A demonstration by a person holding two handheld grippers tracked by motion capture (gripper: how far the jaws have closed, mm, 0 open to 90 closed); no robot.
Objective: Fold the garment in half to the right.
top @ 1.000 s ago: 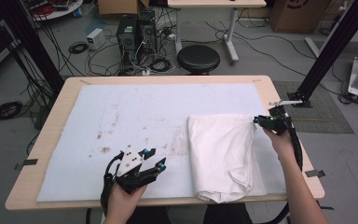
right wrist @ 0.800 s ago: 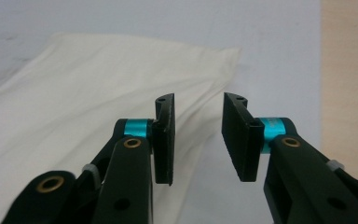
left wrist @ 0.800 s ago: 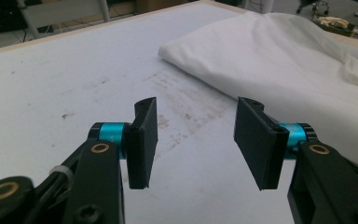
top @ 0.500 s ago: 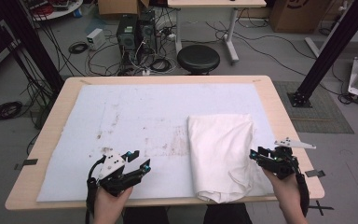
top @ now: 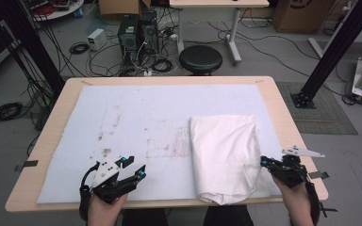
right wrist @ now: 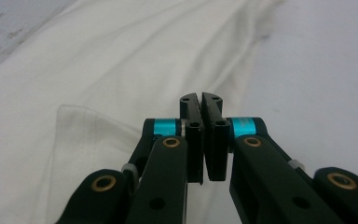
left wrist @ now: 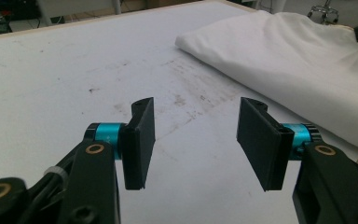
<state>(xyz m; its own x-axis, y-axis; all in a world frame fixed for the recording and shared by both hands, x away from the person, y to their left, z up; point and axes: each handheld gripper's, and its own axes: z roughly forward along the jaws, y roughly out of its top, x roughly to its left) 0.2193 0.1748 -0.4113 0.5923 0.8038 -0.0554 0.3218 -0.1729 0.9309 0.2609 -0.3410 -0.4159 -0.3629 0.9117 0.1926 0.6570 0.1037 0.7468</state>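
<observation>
A folded white cloth lies on the right half of the pale mat, reaching to the mat's near edge. My right gripper rests at the cloth's right edge near the front. In the right gripper view it has just closed; its jaws meet above the cloth, and I see no fabric between them. My left gripper hovers over bare mat at the near left, apart from the cloth. Its jaws stand open, having widened a little, with nothing between them; the cloth lies beyond to the right.
The mat covers most of a wooden table and carries brownish stains near its middle. A black stool, computer cases and cables stand on the floor behind. A black post rises at the right.
My right hand has come from the cloth's far right corner down its right side to the near edge, and its jaws have shut. The left hand drifted slightly left and nearer.
</observation>
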